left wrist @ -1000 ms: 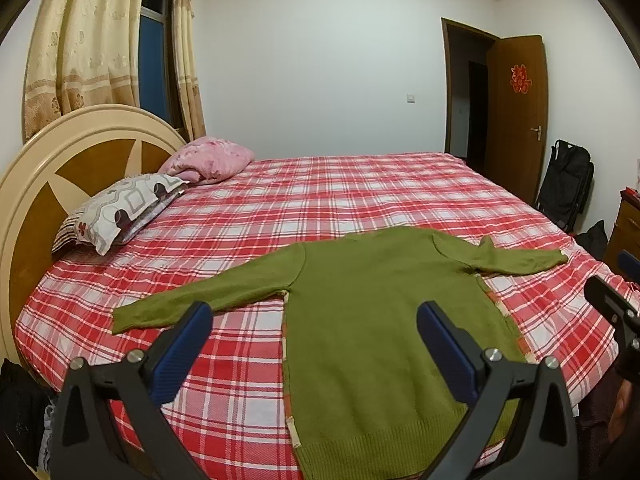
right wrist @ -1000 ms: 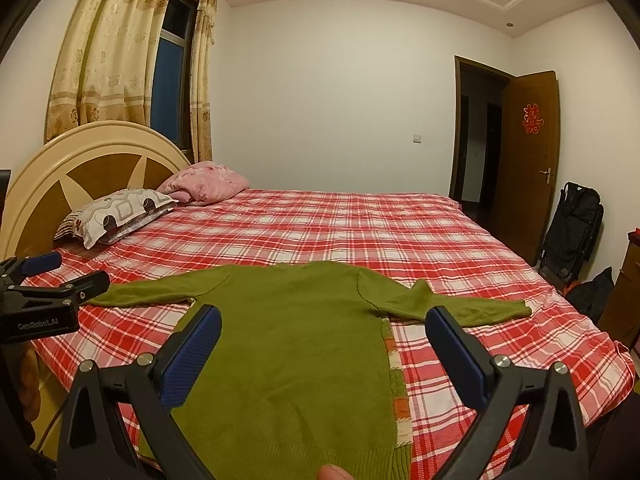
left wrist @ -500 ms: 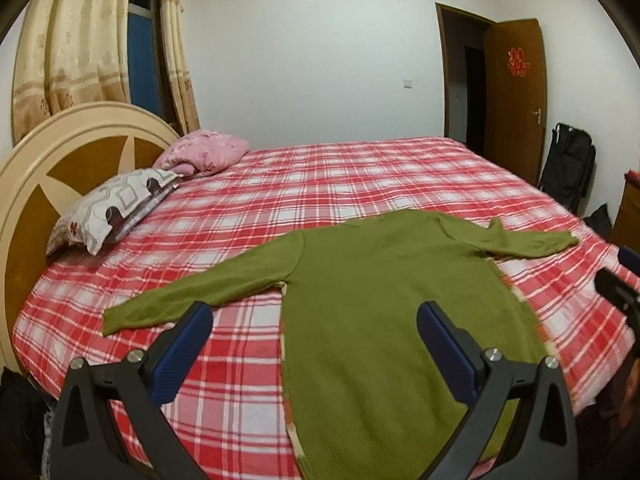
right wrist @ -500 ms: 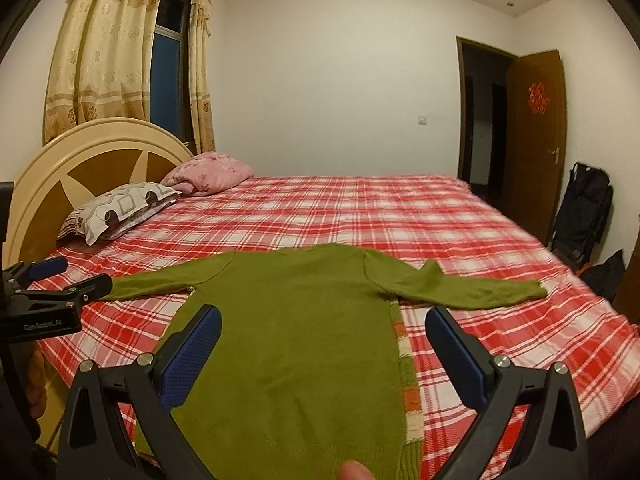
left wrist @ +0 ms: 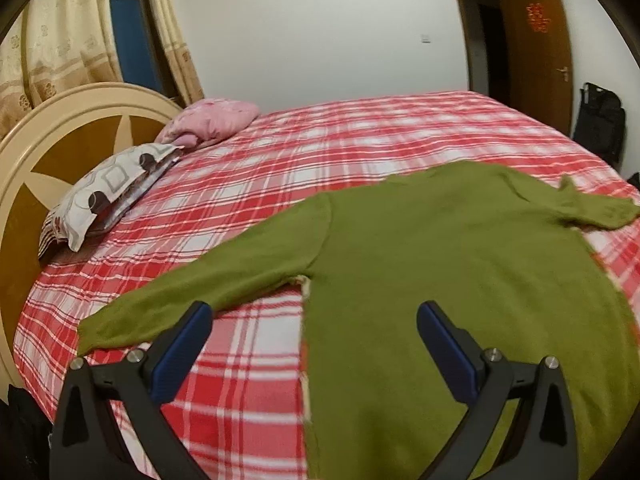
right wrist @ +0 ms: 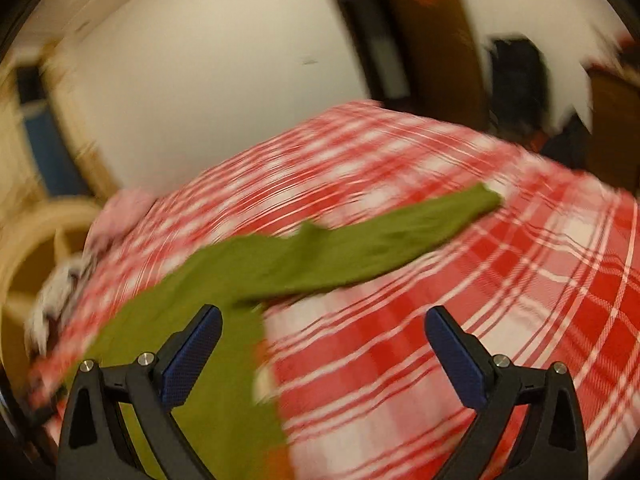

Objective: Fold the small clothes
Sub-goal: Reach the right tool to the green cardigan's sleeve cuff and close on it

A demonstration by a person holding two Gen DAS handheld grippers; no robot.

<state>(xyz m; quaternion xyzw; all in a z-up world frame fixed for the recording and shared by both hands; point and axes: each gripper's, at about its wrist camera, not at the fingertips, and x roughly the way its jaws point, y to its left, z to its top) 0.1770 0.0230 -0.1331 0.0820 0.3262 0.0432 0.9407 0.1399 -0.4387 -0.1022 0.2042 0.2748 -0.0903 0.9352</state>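
Two pairs of spread jaws above the flat green sweater point(left wrist: 440, 264).

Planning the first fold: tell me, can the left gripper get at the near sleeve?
Probably yes. The left gripper is open above the bed, and the sleeve lies flat just ahead with nothing on it.

plaid bed point(left wrist: 360, 148) bears sweater point(left wrist: 440, 280), pillows point(left wrist: 108, 192).
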